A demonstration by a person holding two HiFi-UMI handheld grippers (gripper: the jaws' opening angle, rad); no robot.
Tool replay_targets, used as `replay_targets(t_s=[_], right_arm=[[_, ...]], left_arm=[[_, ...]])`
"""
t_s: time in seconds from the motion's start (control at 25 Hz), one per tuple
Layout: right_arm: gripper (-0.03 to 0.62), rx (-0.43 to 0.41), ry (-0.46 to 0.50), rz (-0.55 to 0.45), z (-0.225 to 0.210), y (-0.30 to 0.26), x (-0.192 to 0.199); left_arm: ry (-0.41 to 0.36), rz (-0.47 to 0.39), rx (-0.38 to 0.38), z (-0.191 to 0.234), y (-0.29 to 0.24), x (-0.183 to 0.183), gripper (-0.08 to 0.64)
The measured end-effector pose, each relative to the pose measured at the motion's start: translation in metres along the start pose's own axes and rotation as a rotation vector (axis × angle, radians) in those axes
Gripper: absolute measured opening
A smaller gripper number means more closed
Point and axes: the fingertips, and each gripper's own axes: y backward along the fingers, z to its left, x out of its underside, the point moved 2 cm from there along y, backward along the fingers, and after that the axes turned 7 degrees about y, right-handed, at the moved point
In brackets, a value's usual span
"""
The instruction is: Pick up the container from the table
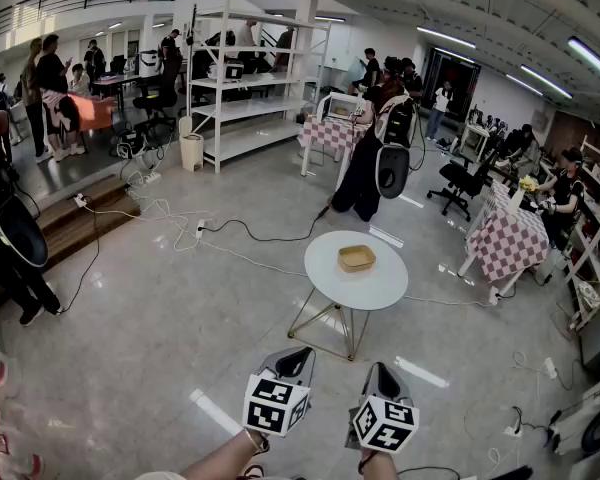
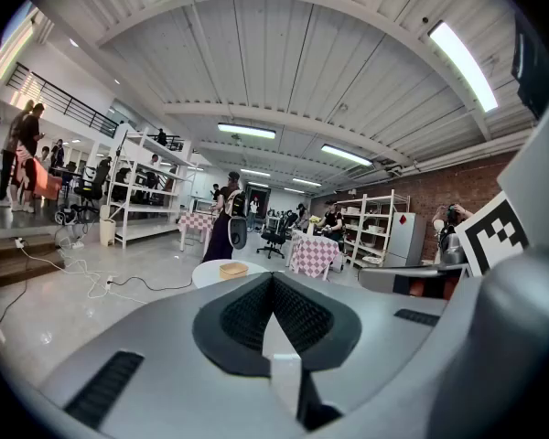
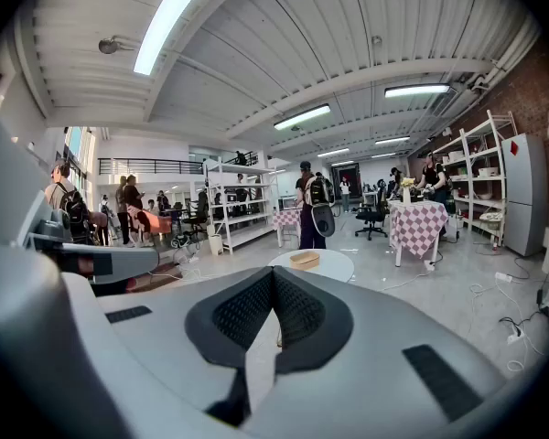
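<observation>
Held low and side by side, the left tongs (image 1: 292, 356) and right tongs (image 1: 380, 373) point forward and slightly downward, each with its jaws pressed together on nothing. Well ahead, the tan container (image 1: 357, 258) sits on the round white worktop (image 1: 330, 280).

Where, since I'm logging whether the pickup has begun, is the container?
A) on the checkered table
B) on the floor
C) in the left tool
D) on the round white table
D: the container sits on the round white table, well ahead of the left tool and right tool, both shut with nothing between them.
</observation>
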Motion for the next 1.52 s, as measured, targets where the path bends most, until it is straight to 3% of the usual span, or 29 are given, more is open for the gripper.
replay_targets(t_s=[0.32,0.48,0.84,1.24,1.52], right_arm=[[0.025,-0.003,0.014,-0.038,0.008,-0.016,-0.017],[0.025,0.009,-0.035,-0.051,0.014,-0.016,-0.016],[0.025,0.074,-0.072,-0.001,0.022,-0.012,0.000],[0.025,0.091,-0.089,0.028,0.003,-0.029,0.014],[0.025,0.091,-0.068,0.031,-0.023,-0.063,-0.001]], left_arm=[[-0.031,-0.024,0.003,0.011,-0.005,-0.016,0.015],[-0.048,-0.008,0.027,0.016,-0.006,-0.015,0.015],[-0.034,0.036,0.063,0.029,-0.006,-0.009,0.015],[-0.038,0.090,0.070,0.029,-0.036,0.009,0.015],[-0.033,0.083,0.052,0.028,-0.079,-0.006,0.015]])
